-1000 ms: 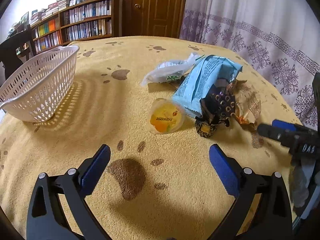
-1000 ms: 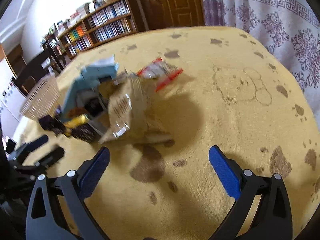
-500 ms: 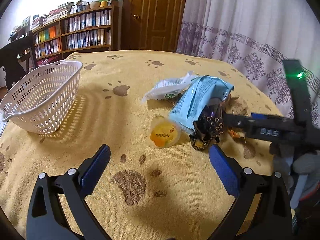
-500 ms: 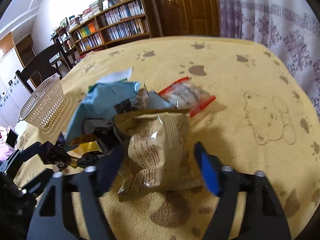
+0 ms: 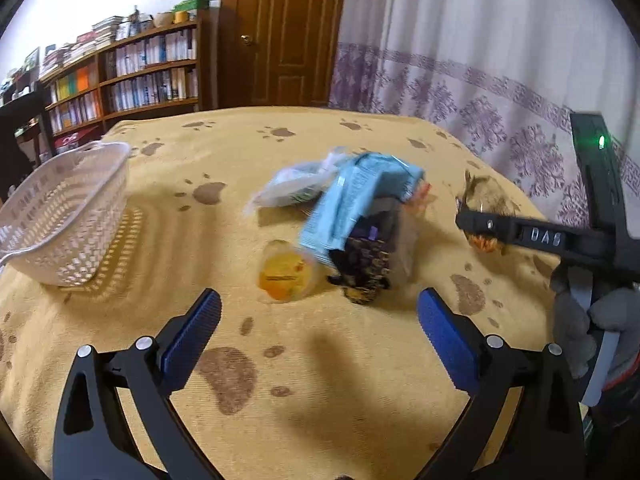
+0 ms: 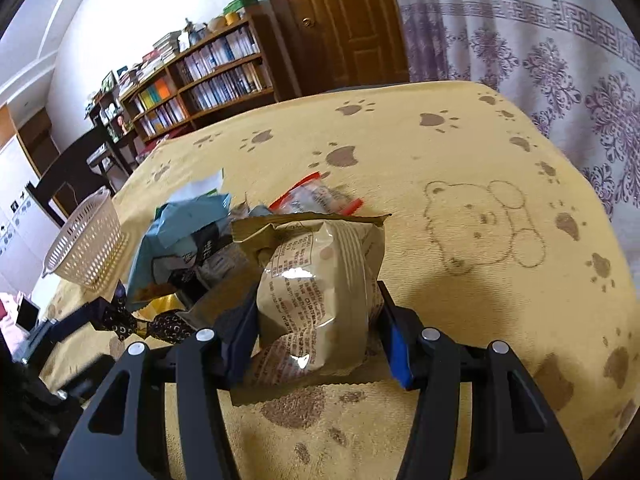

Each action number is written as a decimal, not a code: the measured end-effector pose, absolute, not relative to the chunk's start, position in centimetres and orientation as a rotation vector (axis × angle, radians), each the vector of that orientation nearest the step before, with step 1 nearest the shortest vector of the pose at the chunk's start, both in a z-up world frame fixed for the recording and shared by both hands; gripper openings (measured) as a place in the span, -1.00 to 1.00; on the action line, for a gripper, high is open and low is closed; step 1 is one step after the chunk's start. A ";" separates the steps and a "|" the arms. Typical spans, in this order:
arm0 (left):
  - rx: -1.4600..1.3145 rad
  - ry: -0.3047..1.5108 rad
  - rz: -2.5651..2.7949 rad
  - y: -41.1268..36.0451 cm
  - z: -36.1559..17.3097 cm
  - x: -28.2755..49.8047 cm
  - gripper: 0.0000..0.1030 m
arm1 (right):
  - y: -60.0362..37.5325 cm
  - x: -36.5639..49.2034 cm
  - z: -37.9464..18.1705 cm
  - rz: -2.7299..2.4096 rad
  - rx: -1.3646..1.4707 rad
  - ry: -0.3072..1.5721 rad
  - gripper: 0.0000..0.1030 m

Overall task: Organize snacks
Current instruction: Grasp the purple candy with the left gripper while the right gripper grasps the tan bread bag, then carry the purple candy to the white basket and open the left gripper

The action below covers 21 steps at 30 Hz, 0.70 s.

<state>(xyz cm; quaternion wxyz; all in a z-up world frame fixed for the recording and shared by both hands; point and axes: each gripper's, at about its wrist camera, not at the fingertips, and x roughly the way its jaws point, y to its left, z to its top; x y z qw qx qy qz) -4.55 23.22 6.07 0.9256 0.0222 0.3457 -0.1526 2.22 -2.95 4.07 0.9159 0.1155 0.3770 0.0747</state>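
A yellow paw-print cloth (image 6: 460,148) covers the table that carries everything, and the white lattice basket (image 5: 68,216) stands empty near its left edge, well apart from the snack pile at the middle. In that pile a light blue packet (image 5: 352,204) lies tilted over a clear wrapper (image 5: 292,188) and a dark patterned packet (image 5: 366,256), with a small yellow jelly cup (image 5: 284,276) just beside them toward the near edge. On the right side of the heap, the right gripper (image 6: 316,320) is pinching a tan snack bag (image 6: 320,280) across its puffed middle, both pads pressed into the foil; a red-edged packet (image 6: 316,196) lies just behind it. The left gripper (image 5: 320,328) hovers spread and empty over bare cloth short of the jelly cup. The step in hand looks like lifting the tan bag for the basket, so the squeeze should stay firm but gentle, since an air-filled bag can slip or crush. Raising it straight up first would keep its bottom seam from dragging neighbours, then it can travel leftward over the pile.
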 end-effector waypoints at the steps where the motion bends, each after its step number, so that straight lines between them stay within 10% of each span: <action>1: 0.054 0.719 -0.325 22.8 5.9 -4.3 0.58 | -2.9 2.2 4.1 0.154 0.239 0.773 0.06; 10: -0.054 0.796 -0.399 21.4 4.0 -0.9 -0.44 | -2.7 2.1 4.0 0.164 0.227 0.770 0.06; 21: -0.059 0.749 -0.446 21.9 5.3 -3.4 -0.55 | -2.7 1.9 4.4 0.156 0.214 0.758 0.06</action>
